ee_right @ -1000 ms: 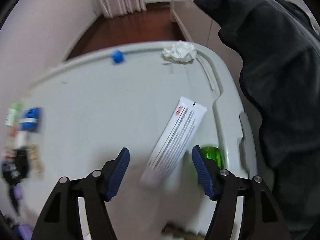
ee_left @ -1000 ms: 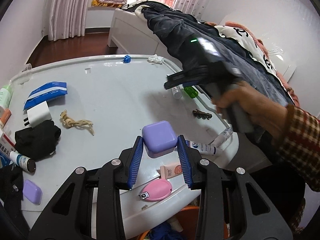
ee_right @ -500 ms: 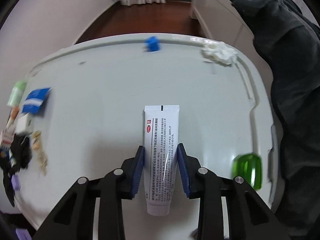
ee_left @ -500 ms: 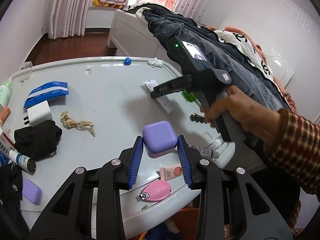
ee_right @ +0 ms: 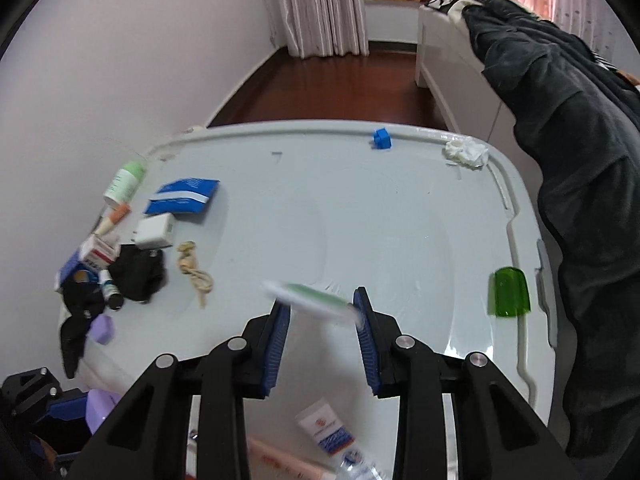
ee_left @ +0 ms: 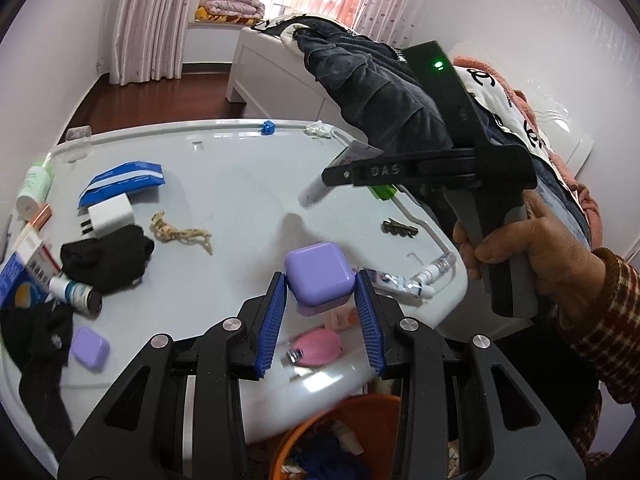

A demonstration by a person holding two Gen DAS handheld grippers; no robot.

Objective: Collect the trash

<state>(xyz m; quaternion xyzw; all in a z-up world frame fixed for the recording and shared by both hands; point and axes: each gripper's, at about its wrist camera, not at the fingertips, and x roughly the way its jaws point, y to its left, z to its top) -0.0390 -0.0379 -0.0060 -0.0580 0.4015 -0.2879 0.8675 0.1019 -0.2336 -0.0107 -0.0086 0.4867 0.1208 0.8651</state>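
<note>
The left gripper [ee_left: 320,312] fingers clamp a rigid, smooth lilac case [ee_left: 319,274] above the tabletop's [ee_left: 240,184] near edge. The right gripper [ee_right: 322,330] fingers pinch a light, squashy tube [ee_right: 310,301], likely slippery; grip mid-body.

1. Bed [ee_left: 256,60] behind the table, dark clothes [ee_left: 372,80] piled on it.
2. Pink curtains [ee_left: 148,20] at the window.
3. Folded quilt [ee_left: 236,6] on the window ledge.
4. Wood floor [ee_right: 332,84], white walls.
</note>
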